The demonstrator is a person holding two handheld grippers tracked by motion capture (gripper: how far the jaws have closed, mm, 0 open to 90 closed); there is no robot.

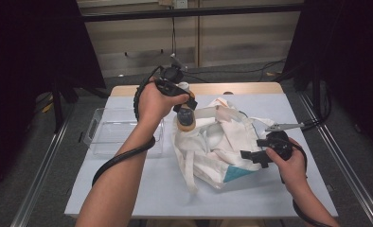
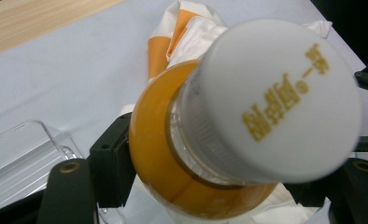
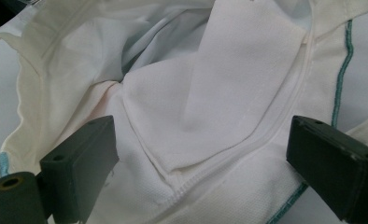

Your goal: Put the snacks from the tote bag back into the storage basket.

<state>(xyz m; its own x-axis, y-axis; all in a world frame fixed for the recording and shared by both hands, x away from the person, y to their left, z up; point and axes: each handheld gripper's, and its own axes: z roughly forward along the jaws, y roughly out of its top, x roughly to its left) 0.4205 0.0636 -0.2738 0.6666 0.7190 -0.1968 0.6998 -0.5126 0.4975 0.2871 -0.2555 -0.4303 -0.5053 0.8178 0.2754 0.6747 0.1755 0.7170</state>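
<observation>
Taking the bag (image 1: pixel 222 142) as our landmark, we start at its left, where a clear tray (image 1: pixel 110 130) lies on the table (image 1: pixel 142 189). At the bag's upper left edge the left gripper (image 1: pixel 187 109) holds a bottle (image 1: pixel 185 119) of orange drink, jaws clamped on its body, just above the opening. To do this well, we judge the bottle should go in bottom first, clear of the loose straps, and be let go only once it rests inside. At the bag's right edge the right gripper (image 1: pixel 247 156) has its jaws spread wide over the cloth, gripping nothing; it might press the fabric down, but we cannot be sure. The left gripper view adds the white cap (image 2: pixel 278 100) with gold lettering; the right gripper view adds the lining and teal stitching (image 3: pixel 342 79).
</observation>
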